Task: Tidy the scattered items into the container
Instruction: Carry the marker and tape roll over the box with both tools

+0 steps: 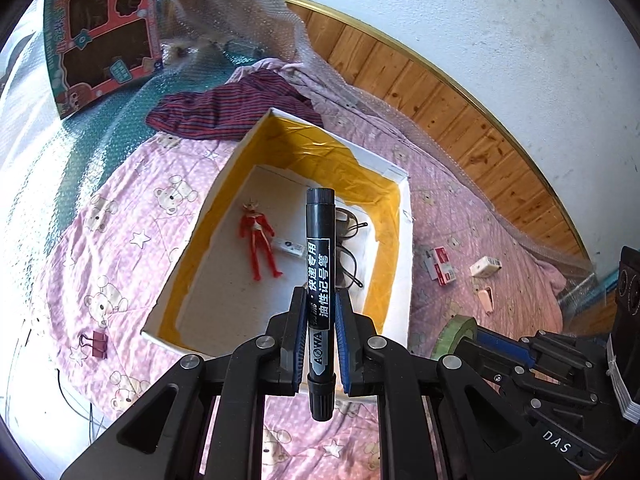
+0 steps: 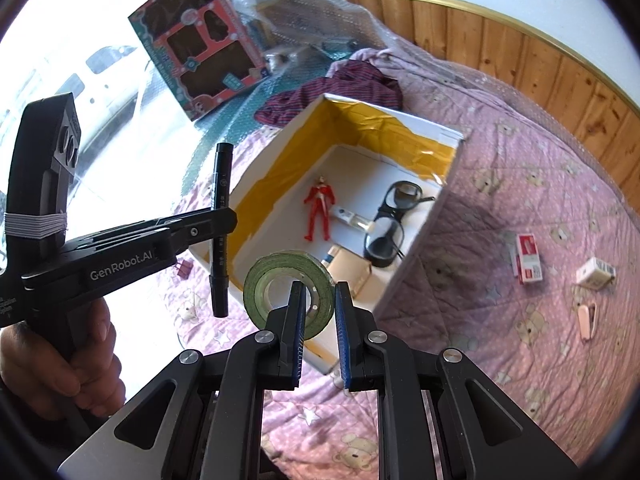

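Note:
My left gripper [image 1: 320,294] is shut on a black marker [image 1: 319,264], held upright above the near edge of the white box [image 1: 402,248] with yellow-lined walls. From the right wrist view the same left gripper [image 2: 228,218] and marker [image 2: 221,232] hang just left of the box [image 2: 440,216]. My right gripper [image 2: 319,288] is shut on the wall of a green tape roll [image 2: 276,276], lifted over the box's near corner. In the box lie a red figure [image 2: 319,212], black glasses [image 2: 390,220], a white tube [image 2: 352,216] and a brown card piece [image 2: 348,268].
On the pink bear bedspread [image 2: 500,184], right of the box, lie a red-white packet [image 2: 528,258], a small white box [image 2: 596,274] and a pink clip [image 2: 586,318]. A binder clip [image 1: 96,344] lies left. A striped garment [image 1: 236,108] and a toy package [image 1: 100,36] sit behind.

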### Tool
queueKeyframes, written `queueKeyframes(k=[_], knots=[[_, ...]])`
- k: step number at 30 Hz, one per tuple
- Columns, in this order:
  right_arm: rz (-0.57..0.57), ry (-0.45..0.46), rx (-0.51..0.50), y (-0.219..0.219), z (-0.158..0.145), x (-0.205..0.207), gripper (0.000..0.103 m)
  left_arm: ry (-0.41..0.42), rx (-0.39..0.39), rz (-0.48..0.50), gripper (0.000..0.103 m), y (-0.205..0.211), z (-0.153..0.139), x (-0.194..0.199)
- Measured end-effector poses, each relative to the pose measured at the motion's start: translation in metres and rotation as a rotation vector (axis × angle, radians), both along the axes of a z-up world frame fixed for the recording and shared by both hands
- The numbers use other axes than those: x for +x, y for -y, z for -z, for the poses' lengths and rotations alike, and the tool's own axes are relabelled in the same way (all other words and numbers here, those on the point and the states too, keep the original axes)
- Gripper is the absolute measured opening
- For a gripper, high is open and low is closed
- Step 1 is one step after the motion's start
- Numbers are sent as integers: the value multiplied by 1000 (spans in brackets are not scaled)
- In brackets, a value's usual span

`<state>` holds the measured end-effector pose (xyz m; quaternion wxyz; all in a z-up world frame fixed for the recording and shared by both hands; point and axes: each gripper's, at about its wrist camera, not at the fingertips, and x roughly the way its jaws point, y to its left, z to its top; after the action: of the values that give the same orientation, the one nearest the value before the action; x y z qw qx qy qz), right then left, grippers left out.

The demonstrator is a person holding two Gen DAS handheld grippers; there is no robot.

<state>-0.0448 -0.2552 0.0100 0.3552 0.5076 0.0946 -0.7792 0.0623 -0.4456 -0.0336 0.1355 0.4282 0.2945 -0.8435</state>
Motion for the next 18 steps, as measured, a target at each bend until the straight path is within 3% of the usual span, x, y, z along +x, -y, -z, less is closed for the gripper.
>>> queueKeyframes(k=[18], knots=[[-30, -26, 24, 31, -7, -29, 15, -7, 24, -19, 14, 19, 6, -12]])
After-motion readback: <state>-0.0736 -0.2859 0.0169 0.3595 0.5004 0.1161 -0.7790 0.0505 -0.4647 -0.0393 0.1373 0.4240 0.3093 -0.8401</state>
